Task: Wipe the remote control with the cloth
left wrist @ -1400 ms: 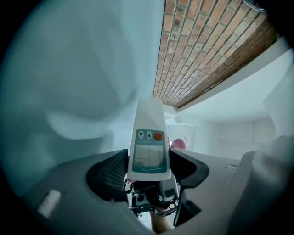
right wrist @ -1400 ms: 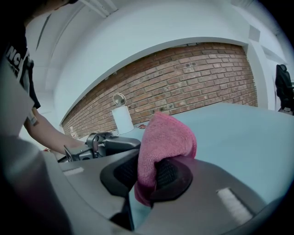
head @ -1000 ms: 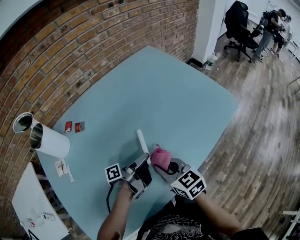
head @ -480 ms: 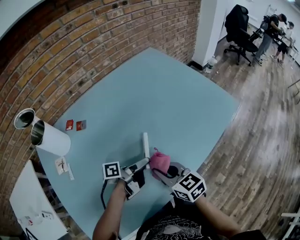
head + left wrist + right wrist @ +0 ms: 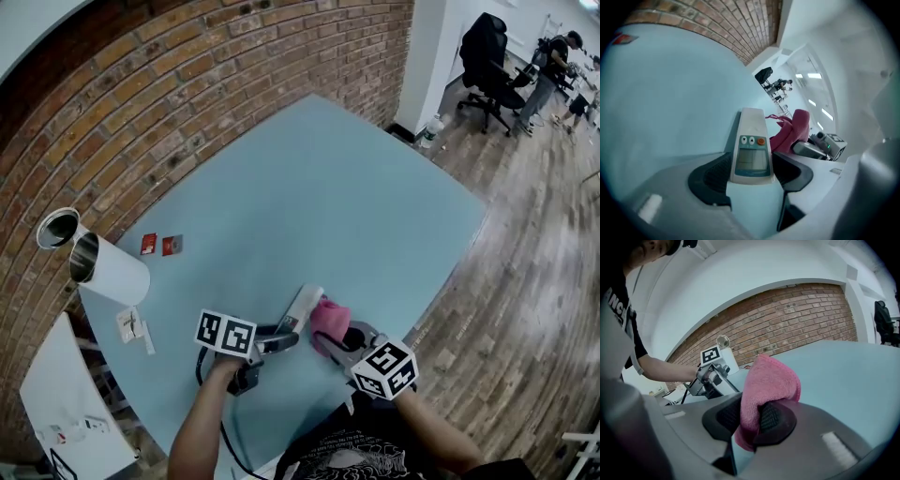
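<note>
Head view: blue bench (image 5: 328, 187) against brick wall (image 5: 187, 84); left hand-held gripper (image 5: 281, 336) clamps remote (image 5: 305, 305), right hand-held gripper (image 5: 339, 335) clamps cloth (image 5: 329, 317).

The counter (image 5: 356, 187) is free from its middle to the far corner and the right edge. Along the left side a white cylinder (image 5: 117, 275), a metal can (image 5: 56, 228), two red packets (image 5: 159, 246) and a white tag (image 5: 131, 325) stand in the way, with the brick wall (image 5: 187, 84) close behind. At the front edge the left gripper (image 5: 284, 335) with the remote control (image 5: 305, 305) and the right gripper (image 5: 335, 337) with the cloth (image 5: 328, 317) leave little room between them.
</note>
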